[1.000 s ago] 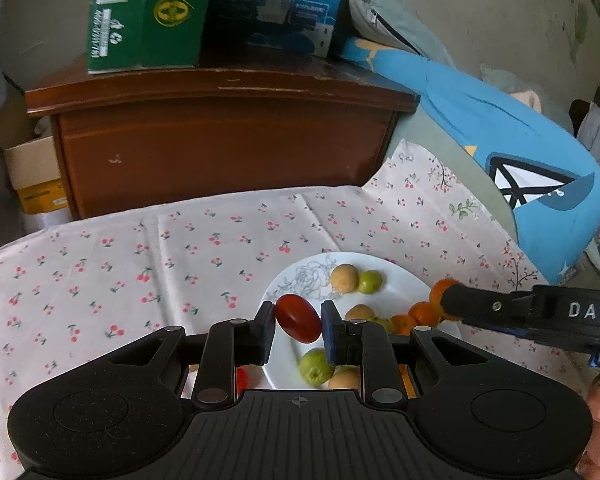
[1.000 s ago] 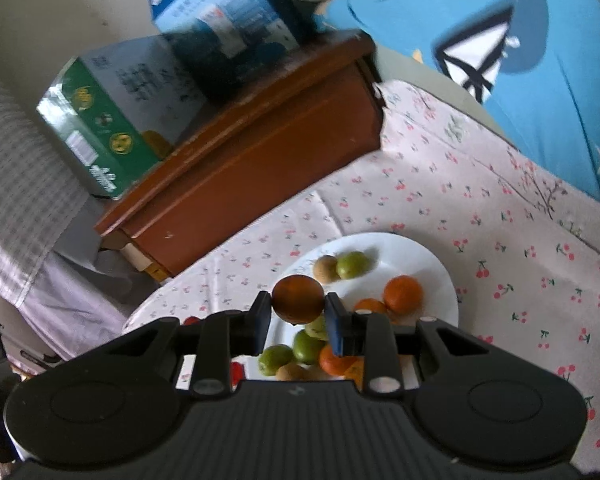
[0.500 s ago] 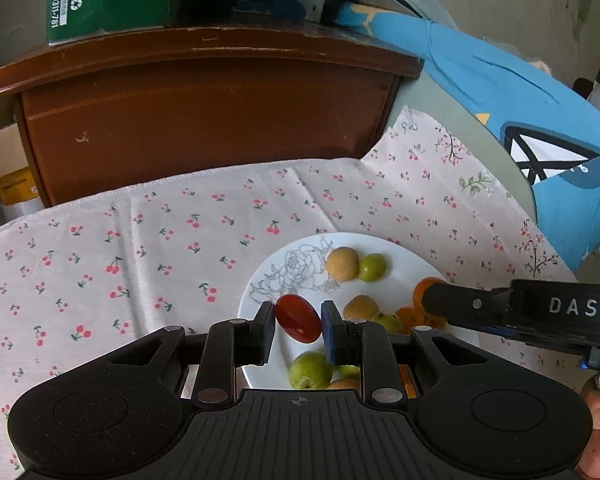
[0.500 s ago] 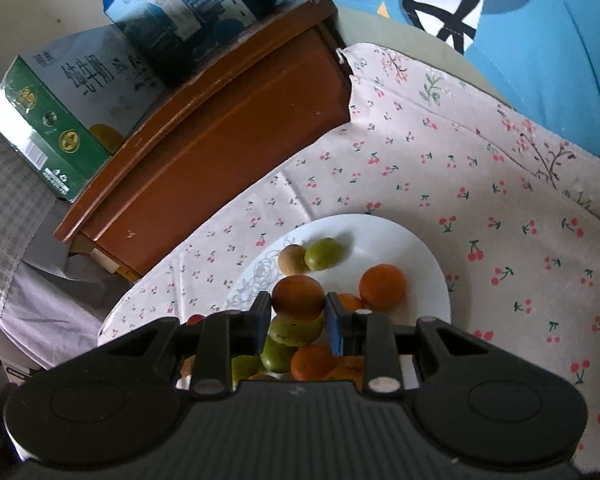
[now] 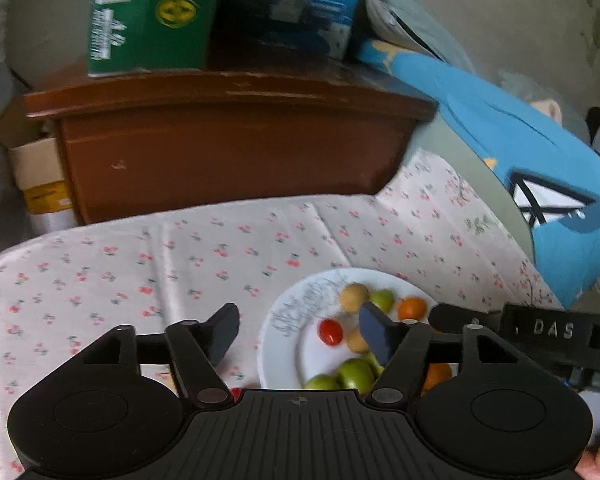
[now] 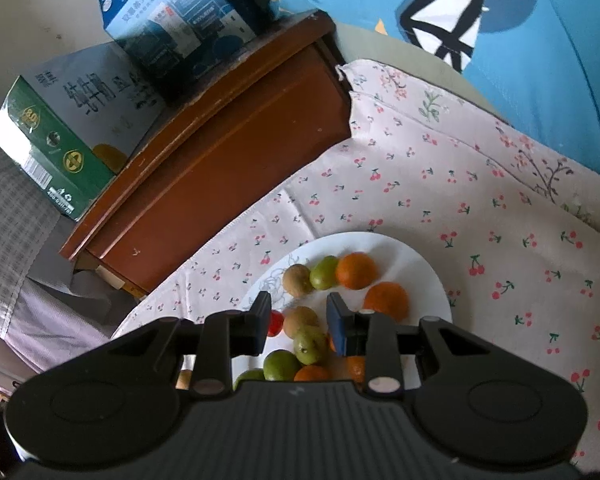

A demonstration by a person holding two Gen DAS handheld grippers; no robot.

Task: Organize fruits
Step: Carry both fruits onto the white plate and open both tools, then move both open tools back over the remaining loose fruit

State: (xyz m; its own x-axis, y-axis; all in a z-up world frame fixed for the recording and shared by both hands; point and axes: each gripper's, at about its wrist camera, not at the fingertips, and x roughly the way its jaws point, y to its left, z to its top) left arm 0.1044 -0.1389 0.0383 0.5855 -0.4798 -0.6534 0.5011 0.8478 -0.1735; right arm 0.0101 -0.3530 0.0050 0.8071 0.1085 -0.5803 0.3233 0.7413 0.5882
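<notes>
Left tool [image 5: 296,334] spread wide, its jaws having just been opening, nothing between them; the red tomato [image 5: 331,332] lies free on the white plate [image 5: 274,336] among the other fruits. Right tool [image 6: 299,320] parted with a clear gap, gripping nothing, above the fruit pile; plate sits on the cherry-print cloth [image 6: 440,184].

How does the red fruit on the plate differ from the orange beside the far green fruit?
The red fruit is deep red and glossy; the orange is orange and duller. The red fruit looks smaller than the orange. Both rest on the white plate.
</notes>
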